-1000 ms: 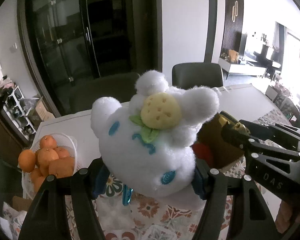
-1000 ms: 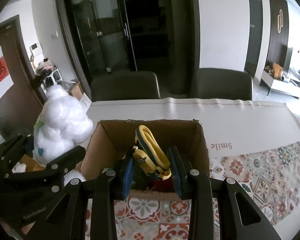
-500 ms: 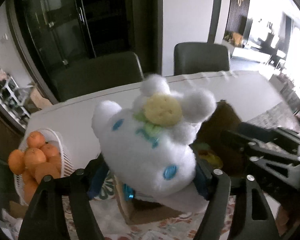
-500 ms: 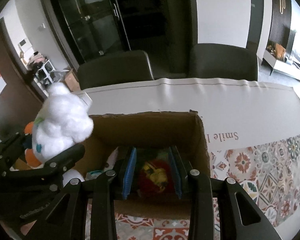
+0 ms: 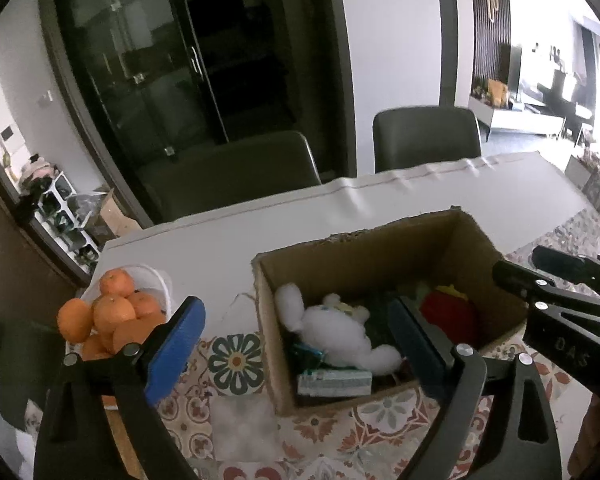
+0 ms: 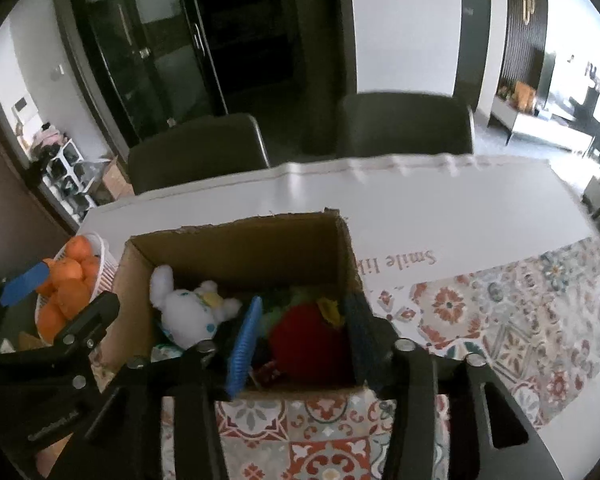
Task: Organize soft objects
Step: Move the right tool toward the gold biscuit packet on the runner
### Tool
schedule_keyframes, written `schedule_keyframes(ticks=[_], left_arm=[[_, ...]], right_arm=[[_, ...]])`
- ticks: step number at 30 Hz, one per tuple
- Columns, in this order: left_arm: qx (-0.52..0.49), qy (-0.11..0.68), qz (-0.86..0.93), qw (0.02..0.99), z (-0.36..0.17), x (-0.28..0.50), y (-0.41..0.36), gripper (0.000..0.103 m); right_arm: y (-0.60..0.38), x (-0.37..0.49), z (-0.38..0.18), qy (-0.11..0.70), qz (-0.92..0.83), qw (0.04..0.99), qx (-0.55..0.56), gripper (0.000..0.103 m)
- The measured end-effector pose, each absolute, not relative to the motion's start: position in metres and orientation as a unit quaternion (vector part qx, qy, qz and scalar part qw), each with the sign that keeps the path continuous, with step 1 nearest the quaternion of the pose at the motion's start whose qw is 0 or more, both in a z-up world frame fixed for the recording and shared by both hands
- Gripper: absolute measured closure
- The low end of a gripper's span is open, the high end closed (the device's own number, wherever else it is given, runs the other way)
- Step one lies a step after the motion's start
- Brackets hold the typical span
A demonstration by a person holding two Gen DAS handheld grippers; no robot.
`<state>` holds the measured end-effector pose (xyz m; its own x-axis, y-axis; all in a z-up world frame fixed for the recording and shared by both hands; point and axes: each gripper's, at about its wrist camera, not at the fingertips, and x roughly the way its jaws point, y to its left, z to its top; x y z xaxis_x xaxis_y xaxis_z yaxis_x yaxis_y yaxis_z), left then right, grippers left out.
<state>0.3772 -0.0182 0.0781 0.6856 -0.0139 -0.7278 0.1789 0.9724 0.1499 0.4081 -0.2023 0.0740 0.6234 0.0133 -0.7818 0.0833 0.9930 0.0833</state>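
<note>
Drop step looks complete: white plush bunny (image 5: 336,336) lies in cardboard box (image 5: 364,248) beside red plush (image 6: 312,340). My left gripper (image 5: 296,344) and right gripper (image 6: 300,340) gape, empty. Next, I'd find another soft toy.

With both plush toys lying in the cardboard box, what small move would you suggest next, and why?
Probably lift both grippers up and back from the cardboard box. The white plush and red plush lie inside it, and the left gripper and right gripper are open and hold nothing, so no release remains.
</note>
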Motion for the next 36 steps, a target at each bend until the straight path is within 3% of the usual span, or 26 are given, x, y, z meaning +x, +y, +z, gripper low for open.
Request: schedule_keyframes(ticks=[13, 23, 36], left_arm=[[0.078, 0.314, 0.006, 0.946, 0.102, 0.288, 0.005, 0.000], [0.059, 0.300, -0.005, 0.952, 0.096, 0.225, 0.005, 0.000], [0.085, 0.315, -0.049, 0.944, 0.063, 0.165, -0.030, 0.000]], right_arm=[[-0.181, 0.319, 0.107, 0.371, -0.047, 0.927, 0.010, 0.039], [-0.181, 0.252, 0.109, 0.355, -0.063, 0.933, -0.008, 0.019], [-0.214, 0.174, 0.080, 0.373, -0.106, 0.922, 0.003, 0.019]])
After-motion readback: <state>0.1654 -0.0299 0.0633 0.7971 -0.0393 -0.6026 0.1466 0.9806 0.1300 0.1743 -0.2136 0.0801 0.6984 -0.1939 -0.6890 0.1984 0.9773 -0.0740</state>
